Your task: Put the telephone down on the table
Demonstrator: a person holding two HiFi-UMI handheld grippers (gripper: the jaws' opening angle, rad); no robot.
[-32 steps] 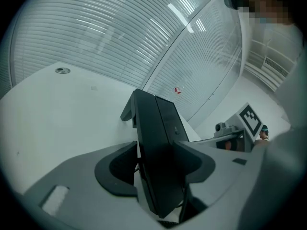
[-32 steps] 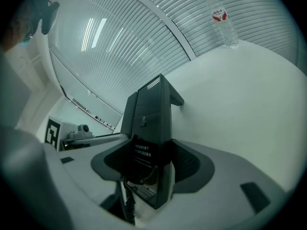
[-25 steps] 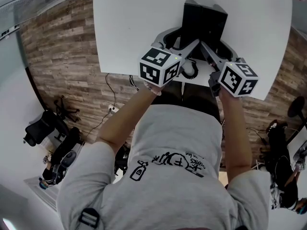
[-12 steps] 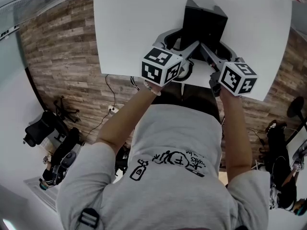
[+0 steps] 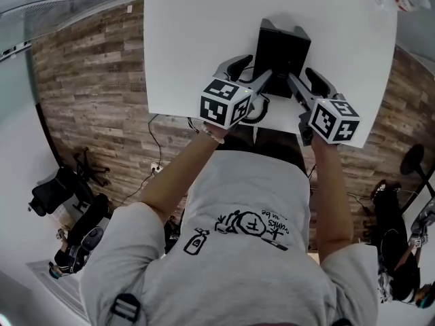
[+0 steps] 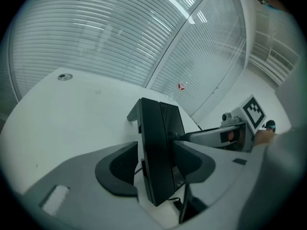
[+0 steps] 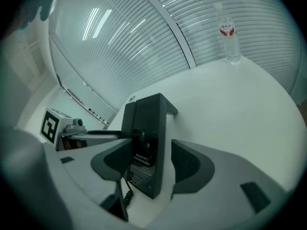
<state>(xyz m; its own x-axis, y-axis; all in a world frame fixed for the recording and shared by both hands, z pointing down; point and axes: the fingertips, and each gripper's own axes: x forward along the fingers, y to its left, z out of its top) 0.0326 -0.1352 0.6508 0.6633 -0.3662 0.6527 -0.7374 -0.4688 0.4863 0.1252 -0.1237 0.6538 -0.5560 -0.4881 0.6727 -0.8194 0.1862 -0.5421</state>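
The black telephone (image 5: 282, 46) is held tilted just over the white table (image 5: 190, 46), near its front edge. A coiled cord (image 5: 257, 111) hangs from its near end. My left gripper (image 5: 255, 70) grips its left side and my right gripper (image 5: 302, 80) its right side. In the left gripper view the telephone (image 6: 156, 128) stands edge-on between the dark pads (image 6: 120, 169). In the right gripper view the telephone (image 7: 146, 123) also fills the space between the pads (image 7: 184, 164). Each view shows a thin gap at one pad. The underside of the telephone is hidden.
A clear water bottle (image 7: 230, 32) with a red label stands at the table's far right corner, and shows in the head view as the bottle (image 5: 402, 0). A small round grommet (image 6: 64, 76) sits at the far left. Ribbed glass walls lie behind the table.
The telephone and both grippers sit a little lower in the head view, and the view itself has shifted. The hold looks the same.
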